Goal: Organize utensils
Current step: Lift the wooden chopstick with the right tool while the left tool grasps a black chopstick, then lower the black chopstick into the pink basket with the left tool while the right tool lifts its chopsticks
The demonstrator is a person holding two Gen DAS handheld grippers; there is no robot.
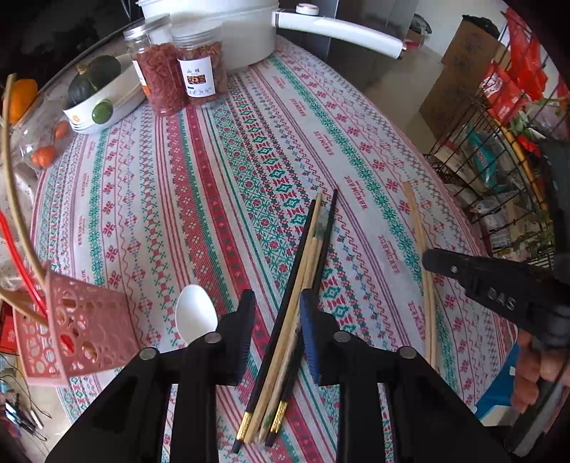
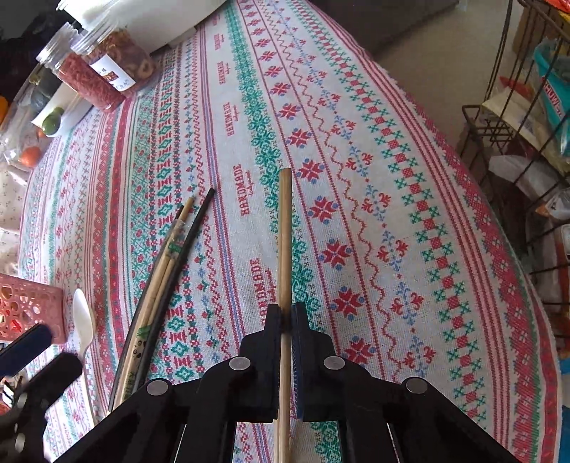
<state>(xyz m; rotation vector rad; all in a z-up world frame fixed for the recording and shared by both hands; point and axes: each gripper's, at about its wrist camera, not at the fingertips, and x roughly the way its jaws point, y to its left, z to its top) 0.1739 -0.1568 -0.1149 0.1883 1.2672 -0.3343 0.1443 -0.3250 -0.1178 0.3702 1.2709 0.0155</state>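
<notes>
Patterned cloth (image 1: 249,160) in red, green and white covers the bench from edge to edge. At the far left stand two clear jars (image 1: 178,71) of red dried goods, a white bowl (image 1: 103,103) of green squash, and behind them a white pot (image 1: 228,32) with a long handle. A wire rack (image 1: 498,149) of packets stands off the right edge, on the floor side.

Left claw (image 1: 278,338): jaws partly open, straddling a loose bundle of chopsticks (image 1: 302,285) that lies on the cloth, two black ones with gold bands and pale wooden ones between them. The pads sit just beside the bundle; whether they press on it, I cannot tell. A white spoon (image 1: 196,313) lies just left of this claw, bowl end away from the near edge. A pink pierced basket (image 1: 82,324) sits at the near left, with a red and a tan stick in it.

Right claw (image 2: 286,320): jaws shut tight on a pair of plain wooden chopsticks (image 2: 285,231), gripped along their length, tips pointing to the far side. This pair lies well right of the bundle. A hand (image 1: 538,370) shows at the near right, holding the right claw's grip.
</notes>
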